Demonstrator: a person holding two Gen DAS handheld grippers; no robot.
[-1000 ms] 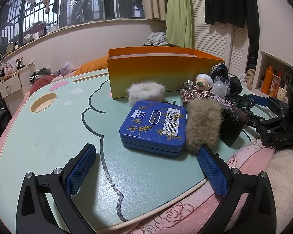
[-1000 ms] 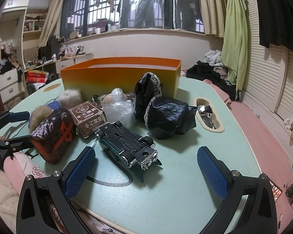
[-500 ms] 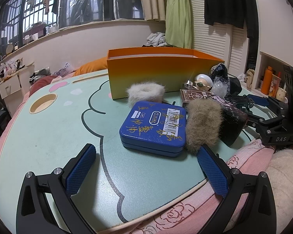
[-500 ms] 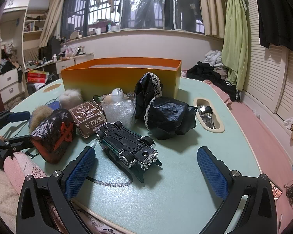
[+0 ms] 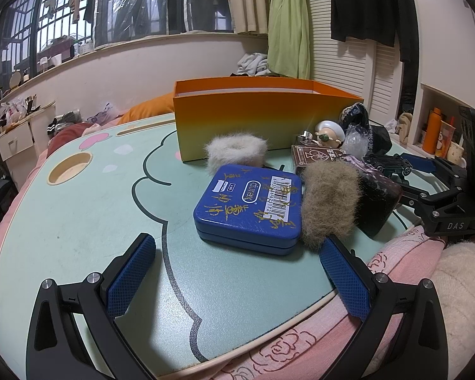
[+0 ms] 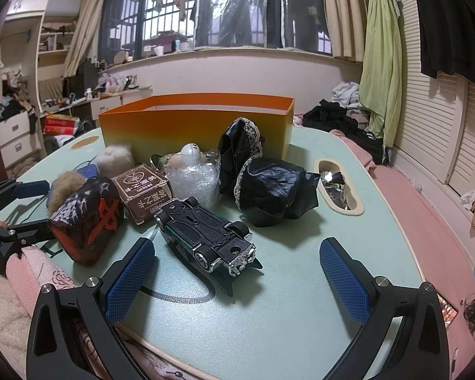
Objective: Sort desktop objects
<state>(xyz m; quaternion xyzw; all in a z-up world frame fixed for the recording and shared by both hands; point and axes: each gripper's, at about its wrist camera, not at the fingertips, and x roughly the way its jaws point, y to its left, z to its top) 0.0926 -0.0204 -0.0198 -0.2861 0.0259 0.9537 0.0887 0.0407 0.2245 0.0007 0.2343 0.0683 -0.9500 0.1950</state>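
Left wrist view, left hand-held gripper (image 5: 237, 262) spread wide and empty, blue tin (image 5: 248, 204) on the worktop (image 5: 79, 221) just ahead between its fingers, right hand-held gripper (image 6: 237, 269) wide too, upturned toy car (image 6: 205, 234) just ahead, orange box (image 6: 196, 123) behind, its inside hidden.

The orange box (image 5: 262, 126) hides its floor behind its near wall in both views. The brown fur (image 5: 329, 202) covers part of the dark block (image 5: 380, 202). Bubble wrap (image 6: 193, 180) blurs the figurine (image 6: 190, 152) inside it. The blue tin (image 6: 87, 171) is mostly hidden in the right view. Both gripper frames are cut off by the bottom edge.
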